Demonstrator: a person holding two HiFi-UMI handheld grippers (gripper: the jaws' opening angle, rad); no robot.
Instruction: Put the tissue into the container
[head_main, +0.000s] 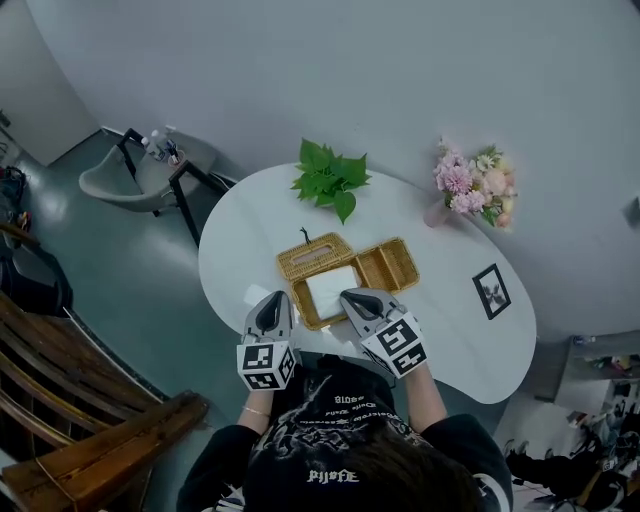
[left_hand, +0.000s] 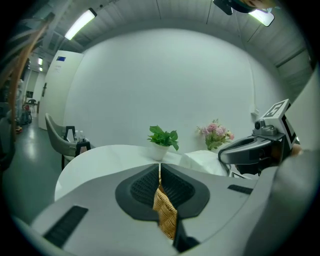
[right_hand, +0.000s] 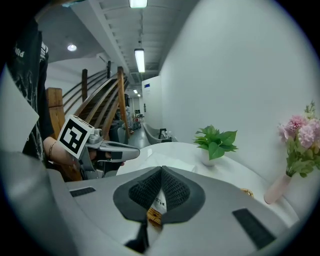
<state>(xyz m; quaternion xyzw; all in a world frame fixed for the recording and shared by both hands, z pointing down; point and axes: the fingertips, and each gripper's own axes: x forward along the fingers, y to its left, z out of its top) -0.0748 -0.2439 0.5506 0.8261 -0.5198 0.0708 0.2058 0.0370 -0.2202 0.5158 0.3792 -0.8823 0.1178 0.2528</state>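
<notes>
Two grippers (head_main: 275, 300) (head_main: 352, 297); one container (head_main: 300, 300); one tissue pack (head_main: 331, 288); one plant (head_main: 330, 178)

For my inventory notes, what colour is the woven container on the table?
The container is golden-tan; head view shows it best.

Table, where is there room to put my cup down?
Bare spots on the table: its left, between plant and left tongs; its right, between wicker box and photo frame. Crowded in the middle: left tongs grip the wicker box, right tongs the tissue pack inside.
</notes>
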